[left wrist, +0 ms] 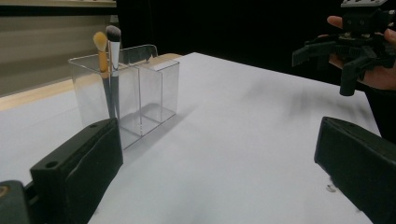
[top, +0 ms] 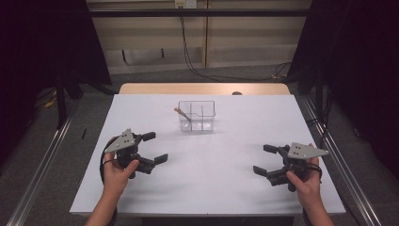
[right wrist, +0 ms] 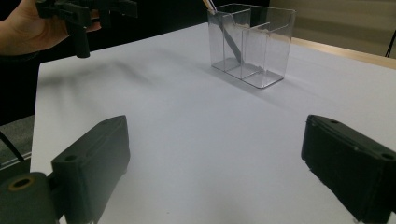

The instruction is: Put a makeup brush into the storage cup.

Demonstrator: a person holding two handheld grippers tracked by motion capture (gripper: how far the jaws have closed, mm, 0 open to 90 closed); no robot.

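A clear plastic organizer with several compartments stands on the white table toward the back middle. Two makeup brushes lean upright in its left compartment, one with tan bristles and one with grey; the handles show through the clear wall in the right gripper view. My left gripper hovers at the front left, open with nothing between its jaws. At the front right my right gripper is also open and holds nothing. Both point toward the table's middle, well short of the organizer.
The table's wooden back edge shows behind the white top. Metal rails run along the floor on both sides. Cables hang down the back wall. Bare white surface lies between the grippers and in front of the organizer.
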